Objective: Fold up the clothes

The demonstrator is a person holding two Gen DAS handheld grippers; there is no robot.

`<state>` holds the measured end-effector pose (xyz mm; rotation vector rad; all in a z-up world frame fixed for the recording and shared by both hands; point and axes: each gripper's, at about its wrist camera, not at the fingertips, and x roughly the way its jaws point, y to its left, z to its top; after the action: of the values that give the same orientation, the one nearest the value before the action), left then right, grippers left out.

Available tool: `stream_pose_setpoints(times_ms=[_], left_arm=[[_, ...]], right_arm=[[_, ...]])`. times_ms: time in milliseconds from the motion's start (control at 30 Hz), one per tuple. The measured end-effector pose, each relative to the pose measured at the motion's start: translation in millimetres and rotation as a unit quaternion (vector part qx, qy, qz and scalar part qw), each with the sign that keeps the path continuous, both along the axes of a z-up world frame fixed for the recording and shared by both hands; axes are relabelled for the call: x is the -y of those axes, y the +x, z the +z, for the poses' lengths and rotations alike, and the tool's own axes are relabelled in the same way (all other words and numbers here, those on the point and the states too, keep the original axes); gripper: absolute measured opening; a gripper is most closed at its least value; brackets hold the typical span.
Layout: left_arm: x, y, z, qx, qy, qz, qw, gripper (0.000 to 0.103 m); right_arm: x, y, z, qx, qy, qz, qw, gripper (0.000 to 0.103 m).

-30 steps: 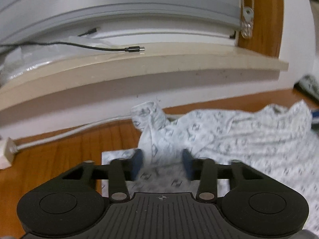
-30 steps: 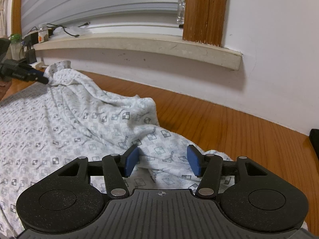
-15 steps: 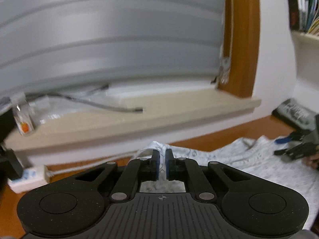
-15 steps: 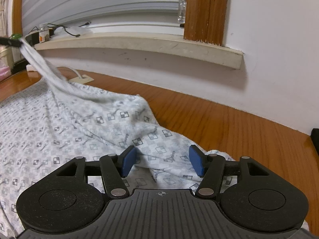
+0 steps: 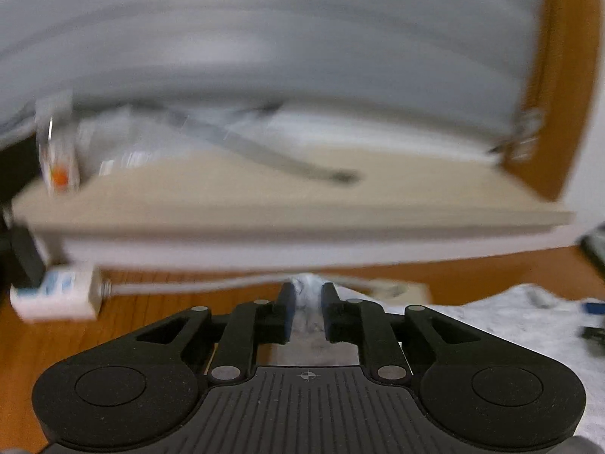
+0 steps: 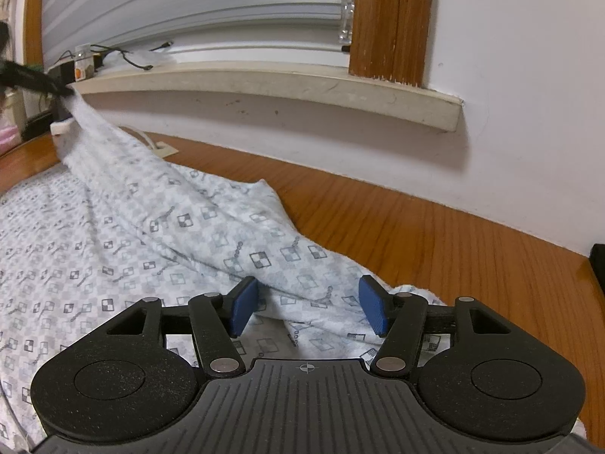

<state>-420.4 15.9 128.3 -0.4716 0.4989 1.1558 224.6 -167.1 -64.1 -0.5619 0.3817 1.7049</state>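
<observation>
A white garment with a grey check print [image 6: 151, 234] lies spread on the wooden table [image 6: 453, 249]. My left gripper [image 5: 307, 291] holds a bunched corner of the garment [image 5: 308, 295] between its pads, and its jaws are opening a little. In the right wrist view the left gripper [image 6: 60, 90] shows at the far left, raised above the table, with the cloth stretched up to it in a taut ridge. My right gripper [image 6: 308, 302] stands open low over the garment's near right end, a fold of cloth lying between its blue pads [image 6: 372, 308].
A beige window sill [image 6: 264, 83] runs along the white wall behind the table, with cables and a small bottle [image 6: 81, 64] on it. A white power strip [image 5: 56, 295] and its cord lie by the wall. A black object [image 6: 599, 261] sits at the table's right edge.
The left gripper shut on the garment's corner and lifted it up and away, pulling the cloth taut. The right gripper stayed where it was, still open.
</observation>
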Motion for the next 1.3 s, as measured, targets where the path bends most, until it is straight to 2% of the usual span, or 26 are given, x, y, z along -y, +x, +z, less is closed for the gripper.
stream_pose_setpoints(times_ms=[100,167,233,300,367,433,500,600,667,733,967,1067,1167,1200,1300], left_arm=[[-1.0,-4.7,-16.8,0.005,-0.005,0.004,1.0000,0.017],[4.8,-10.4,-24.1,0.008,-0.005,0.004,0.9999,0.032],[11.6,-15.7,-30.4,0.008,-0.004,0.005,0.9999,0.040],[16.1,-20.4,-38.6,0.011,-0.009,0.002,0.9999,0.045],[17.8,-20.1,-50.0,0.008,-0.017,-0.002,0.9998,0.055],[18.4,-17.1,-60.5,0.002,-0.024,-0.007,0.9997,0.056],[17.1,-15.2,-67.2,0.007,-0.028,-0.013,0.9995,0.053],[16.0,-14.0,-68.1,0.012,-0.021,-0.018,0.9995,0.043],[17.8,-14.1,-64.9,0.010,-0.013,-0.020,0.9997,0.021],[20.0,-15.9,-59.8,0.016,-0.011,-0.028,0.9994,0.009],[42.0,-24.0,-16.3,0.032,0.028,-0.049,0.9979,0.007],[58.1,-33.6,14.7,0.056,0.050,-0.054,0.9957,0.007],[72.4,-45.7,35.5,0.077,0.052,-0.052,0.9943,0.007],[74.8,-49.5,33.7,0.080,0.045,-0.052,0.9944,0.007],[77.2,-59.2,17.7,0.077,0.017,-0.043,0.9960,0.008]], right_arm=[[-0.2,-1.1,-0.1,0.003,0.000,0.000,1.000,0.059],[-0.1,-1.3,-0.1,0.003,0.000,0.001,1.000,0.059],[0.0,-1.0,0.0,0.002,0.000,0.001,1.000,0.059],[0.7,-0.7,0.6,0.002,0.003,0.000,1.000,0.059],[1.6,1.0,1.6,-0.003,0.008,-0.003,1.000,0.059],[2.0,3.7,2.1,-0.012,0.008,-0.006,1.000,0.059],[1.3,3.2,1.9,-0.012,0.005,-0.006,1.000,0.059],[0.9,0.8,1.4,-0.006,0.003,-0.006,1.000,0.059],[0.9,0.3,1.2,-0.004,0.002,-0.005,1.000,0.059],[0.6,0.9,1.1,-0.005,0.001,-0.005,1.000,0.059],[0.7,2.2,1.3,-0.007,0.000,-0.005,1.000,0.060],[1.1,3.2,1.6,-0.011,0.001,-0.004,1.000,0.060],[1.2,5.0,2.1,-0.017,0.003,-0.005,1.000,0.061],[1.6,5.4,2.4,-0.019,0.005,-0.006,1.000,0.064],[3.4,7.1,3.7,-0.025,0.012,-0.006,1.000,0.065]])
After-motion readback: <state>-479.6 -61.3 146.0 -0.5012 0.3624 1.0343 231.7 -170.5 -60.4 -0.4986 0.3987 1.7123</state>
